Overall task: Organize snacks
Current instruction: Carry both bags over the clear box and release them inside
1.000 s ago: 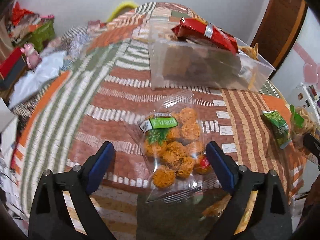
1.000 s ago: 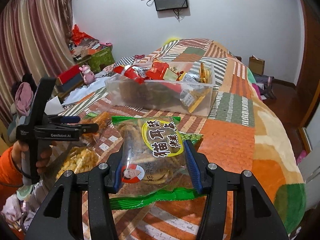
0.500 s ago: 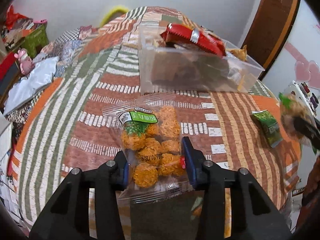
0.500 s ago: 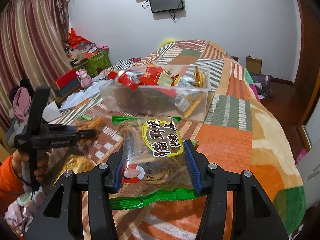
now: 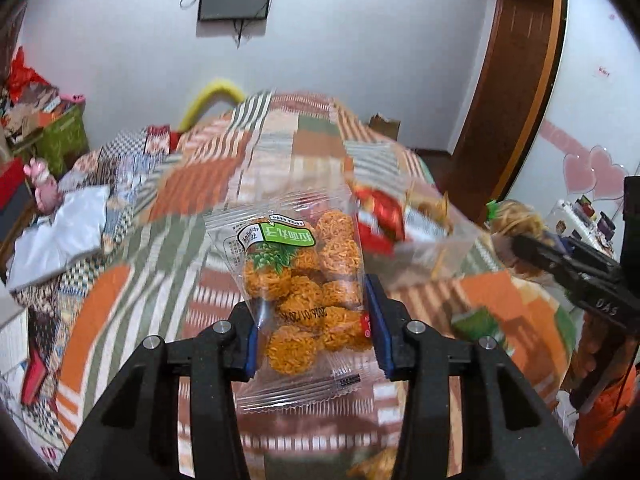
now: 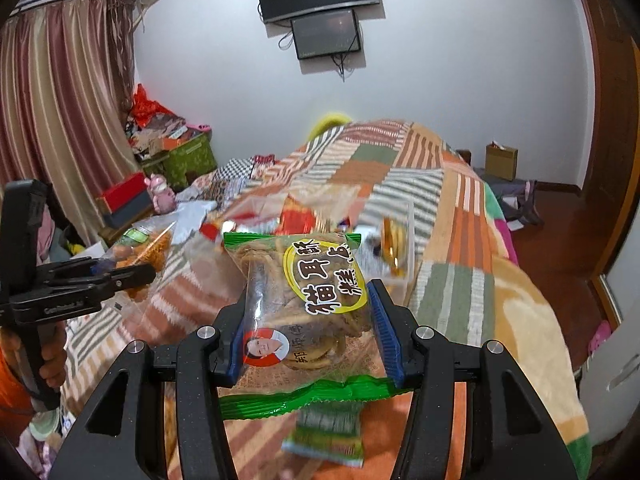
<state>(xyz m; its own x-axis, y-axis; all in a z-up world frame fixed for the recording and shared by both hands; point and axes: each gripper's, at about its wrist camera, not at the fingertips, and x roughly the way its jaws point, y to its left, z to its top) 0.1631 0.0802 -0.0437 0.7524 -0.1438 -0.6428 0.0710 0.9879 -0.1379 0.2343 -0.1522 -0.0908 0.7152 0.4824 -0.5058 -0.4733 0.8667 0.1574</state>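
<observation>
Gripping: left gripper (image 5: 312, 320), jaws just closed onto a clear bag of orange snack balls (image 5: 304, 280), held above the patchwork bedspread (image 5: 120, 280). Right gripper (image 6: 308, 328), pads pressed on a green-edged bag of brown crisps (image 6: 304, 300), also in the air. Beyond both: clear plastic bin (image 6: 400, 248) of red packets on the bed, blurred. Small green packet (image 6: 324, 432) lying below the right gripper.

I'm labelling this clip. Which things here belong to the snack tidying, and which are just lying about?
Job: bag of orange snack balls in left gripper; green-edged snack bag in right gripper; clear bin.
Lying about: pink toy, wall screen, curtain.
</observation>
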